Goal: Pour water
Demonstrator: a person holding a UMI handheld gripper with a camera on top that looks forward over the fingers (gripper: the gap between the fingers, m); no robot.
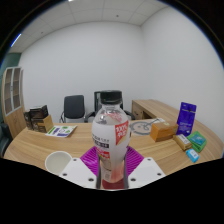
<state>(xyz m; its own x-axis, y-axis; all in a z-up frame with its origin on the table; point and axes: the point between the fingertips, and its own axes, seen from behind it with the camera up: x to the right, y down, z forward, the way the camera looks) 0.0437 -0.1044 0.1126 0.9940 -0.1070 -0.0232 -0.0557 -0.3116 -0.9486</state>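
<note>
office, desk [150, 148], swivel chair [73, 107], monitor [107, 99]

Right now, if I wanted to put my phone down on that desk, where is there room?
The jaws are shut on the bottle. The barest stretch of desk runs left of it, between the white cup and the magazines. Right of the bottle it is crowded: a round tin, the purple box and small packets.
</note>
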